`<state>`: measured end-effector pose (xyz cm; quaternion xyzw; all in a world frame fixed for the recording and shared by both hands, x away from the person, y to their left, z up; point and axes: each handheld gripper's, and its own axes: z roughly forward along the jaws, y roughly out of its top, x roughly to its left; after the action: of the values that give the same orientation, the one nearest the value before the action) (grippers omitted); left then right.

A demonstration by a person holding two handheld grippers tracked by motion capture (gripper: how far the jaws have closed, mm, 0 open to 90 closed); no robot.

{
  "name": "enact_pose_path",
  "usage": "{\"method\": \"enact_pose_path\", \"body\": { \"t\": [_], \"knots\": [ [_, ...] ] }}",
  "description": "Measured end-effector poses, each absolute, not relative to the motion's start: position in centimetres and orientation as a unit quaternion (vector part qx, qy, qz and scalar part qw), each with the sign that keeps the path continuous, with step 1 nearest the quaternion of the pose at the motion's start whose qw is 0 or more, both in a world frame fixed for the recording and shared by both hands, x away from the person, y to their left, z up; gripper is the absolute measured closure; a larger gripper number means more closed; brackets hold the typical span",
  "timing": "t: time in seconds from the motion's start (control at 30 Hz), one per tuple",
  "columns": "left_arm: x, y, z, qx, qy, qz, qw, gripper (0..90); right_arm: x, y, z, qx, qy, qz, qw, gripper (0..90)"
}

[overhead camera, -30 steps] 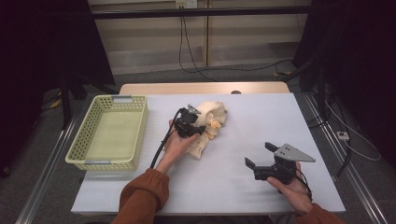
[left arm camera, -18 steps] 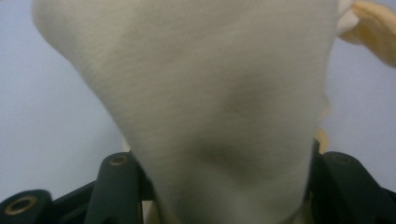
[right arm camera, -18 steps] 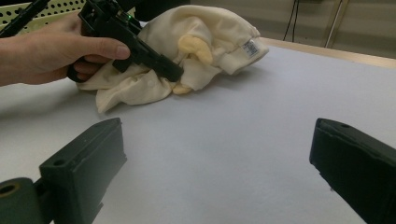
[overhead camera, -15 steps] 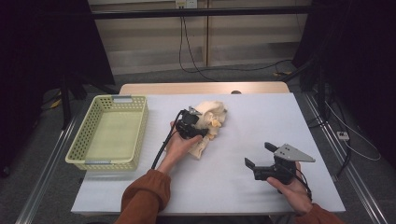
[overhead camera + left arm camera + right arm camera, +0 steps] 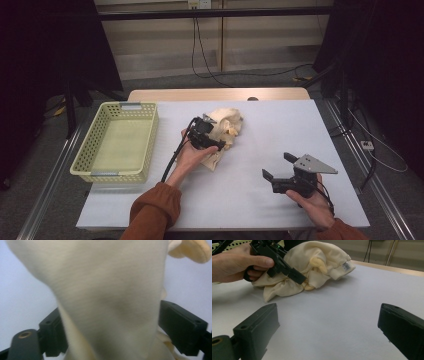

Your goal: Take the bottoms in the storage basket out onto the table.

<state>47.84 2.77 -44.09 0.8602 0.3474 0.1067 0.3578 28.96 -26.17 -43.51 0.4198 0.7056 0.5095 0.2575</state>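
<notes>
Cream fabric, a crumpled soft garment (image 5: 223, 131), is lying mid-table on the white table (image 5: 280, 125), well right of the yellow-green basket (image 5: 117, 142); left gripper (image 5: 212, 141) is sitting on the garment's near edge, angled down into it; its jaws have just been opening, and in the left gripper view a fold of the cloth (image 5: 110, 302) is standing between them, pads spread wide either side and not visibly pressing, so I'm reading it as a released or not-yet-taken grip rather than a hold; right gripper (image 5: 276, 170) is resting low over bare table near the front right, well apart from the garment, jaws wide and holding nothing, as the right gripper view is showing (image 5: 329, 322); risks from here, as I'm judging them: cloth is bunched in layers, so a close at this spot may be catching only the top fold and the rest will be dragging or slipping out on the lift; a loose fold may be snagging on a jaw as the hand is pulling away, shifting the pile; if the basket is the target, trailing ends may be hanging over its rim or catching the mesh wall; the cable (image 5: 172, 160) trailing from the left gripper is running beside the cloth and could be tangling with it.
</notes>
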Motion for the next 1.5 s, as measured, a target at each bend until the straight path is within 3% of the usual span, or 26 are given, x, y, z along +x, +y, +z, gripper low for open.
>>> {"method": "enact_pose_path", "body": {
  "t": [0.1, 0.9, 1.5],
  "knots": [
    [48.1, 3.2, -43.8, 0.85, 0.362, 0.087, 0.373, 7.8, 29.0, -26.3, -43.6, 0.424, 0.703, 0.51, 0.256, 3.2],
    [47.4, 4.8, -40.6, 0.82, 0.35, 0.144, 0.429, 5.6, 29.3, -26.5, -43.7, 0.429, 0.702, 0.511, 0.25, 3.2],
    [45.9, 5.7, -38.8, 0.804, 0.334, 0.147, 0.469, 5.1, 29.0, -26.5, -43.7, 0.432, 0.701, 0.506, 0.257, 3.2]
  ]
}}
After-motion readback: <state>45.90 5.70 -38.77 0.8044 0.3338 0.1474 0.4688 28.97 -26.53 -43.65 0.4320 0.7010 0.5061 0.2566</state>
